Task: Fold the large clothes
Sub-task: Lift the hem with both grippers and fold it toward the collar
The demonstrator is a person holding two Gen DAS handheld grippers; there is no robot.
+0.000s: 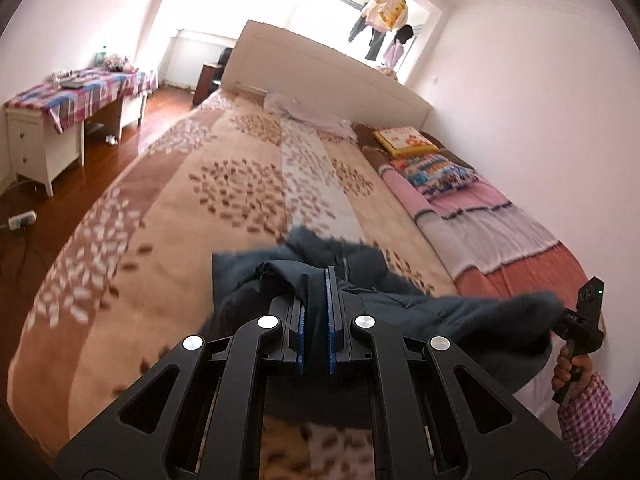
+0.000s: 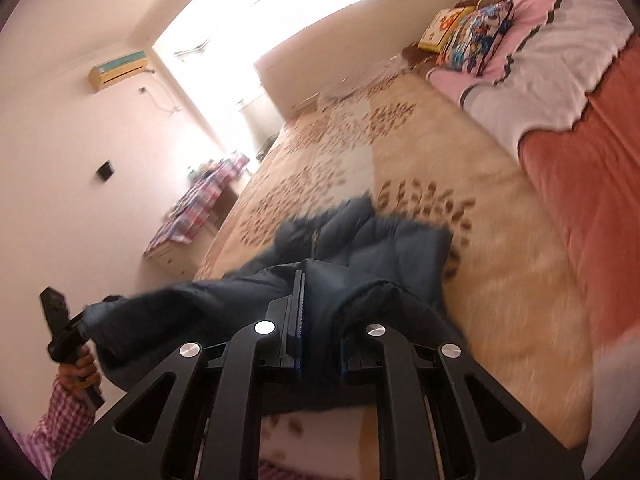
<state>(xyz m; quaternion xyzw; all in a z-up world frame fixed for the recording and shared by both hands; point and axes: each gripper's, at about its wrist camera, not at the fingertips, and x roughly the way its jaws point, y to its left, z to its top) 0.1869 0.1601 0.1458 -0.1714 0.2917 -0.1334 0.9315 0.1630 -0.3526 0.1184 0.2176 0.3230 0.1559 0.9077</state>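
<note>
Garment (image 1: 460,312) — dark blue, quilted, bunched, pinched between left tool (image 1: 316,304) and right tool (image 2: 320,320)

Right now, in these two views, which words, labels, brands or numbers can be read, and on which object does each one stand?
No text can be read with certainty.
Right tool, seen from the left wrist: small pale marks on its black body, too small to read.
Yellow cushion: printed picture, with lettering, if any, too blurred to read.
Air conditioner: no legible brand.
Dark blue garment: no label shows.
</note>
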